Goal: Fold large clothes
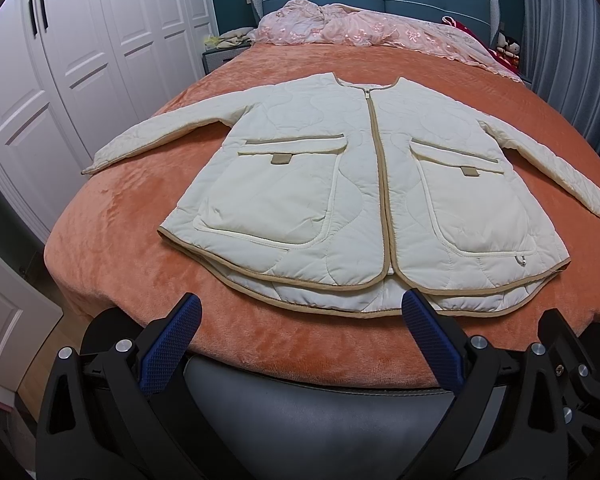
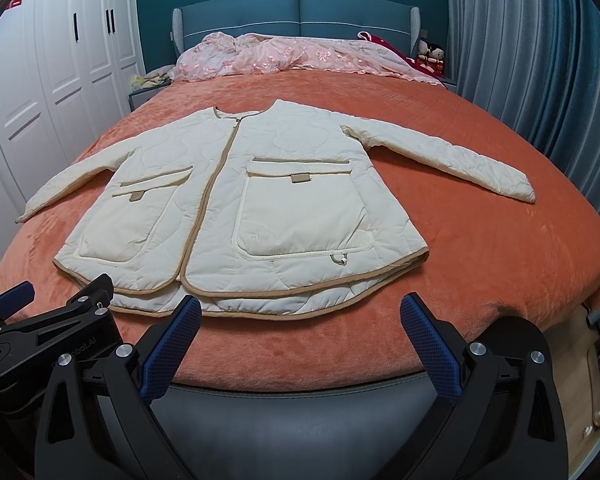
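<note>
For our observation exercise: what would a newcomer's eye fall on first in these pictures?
A cream quilted jacket with tan trim lies flat, zipped, sleeves spread, in the middle of the orange bedspread. Both grippers, left and right, hover open at the bed's near edge.

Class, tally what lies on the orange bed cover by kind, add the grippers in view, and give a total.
Cream quilted jacket: 1
Pink bedding heap: 1
Open grippers, left gripper and right gripper: 2
Total: 4
</note>
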`<move>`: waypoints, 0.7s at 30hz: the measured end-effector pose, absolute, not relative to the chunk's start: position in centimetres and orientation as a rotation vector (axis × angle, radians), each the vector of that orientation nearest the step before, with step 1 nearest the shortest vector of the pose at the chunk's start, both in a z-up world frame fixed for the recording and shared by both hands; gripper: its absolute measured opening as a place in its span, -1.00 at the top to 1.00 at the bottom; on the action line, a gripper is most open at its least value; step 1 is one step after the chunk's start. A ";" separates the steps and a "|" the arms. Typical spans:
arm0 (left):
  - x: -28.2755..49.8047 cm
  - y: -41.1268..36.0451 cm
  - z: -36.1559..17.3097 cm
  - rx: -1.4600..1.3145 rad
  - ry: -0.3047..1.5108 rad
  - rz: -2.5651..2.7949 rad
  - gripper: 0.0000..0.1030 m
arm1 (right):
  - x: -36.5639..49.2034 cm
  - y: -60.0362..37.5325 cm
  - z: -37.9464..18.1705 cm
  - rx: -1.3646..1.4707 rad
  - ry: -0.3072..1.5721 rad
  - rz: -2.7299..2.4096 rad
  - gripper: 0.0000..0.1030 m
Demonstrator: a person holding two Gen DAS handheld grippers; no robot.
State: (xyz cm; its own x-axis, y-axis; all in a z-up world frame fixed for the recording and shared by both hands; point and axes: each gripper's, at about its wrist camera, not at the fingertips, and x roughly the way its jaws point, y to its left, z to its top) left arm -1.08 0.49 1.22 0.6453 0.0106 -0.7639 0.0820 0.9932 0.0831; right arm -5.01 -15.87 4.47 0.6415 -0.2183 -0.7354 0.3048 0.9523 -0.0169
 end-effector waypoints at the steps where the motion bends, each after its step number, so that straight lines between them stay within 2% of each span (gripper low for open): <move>1: -1.1 0.5 1.2 0.114 0.868 -0.041 -0.90 | -5.0 -15.9 4.5 0.111 0.822 -0.299 -0.90; 21: -1.1 0.5 1.2 0.114 0.868 -0.041 -0.90 | -5.0 -15.9 4.4 0.112 0.822 -0.298 -0.90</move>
State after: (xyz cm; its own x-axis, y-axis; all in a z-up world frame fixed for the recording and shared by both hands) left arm -1.09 0.49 1.20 0.6457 0.0104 -0.7635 0.0826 0.9931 0.0834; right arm -5.03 -15.90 4.44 0.6420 -0.2178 -0.7351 0.3041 0.9525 -0.0166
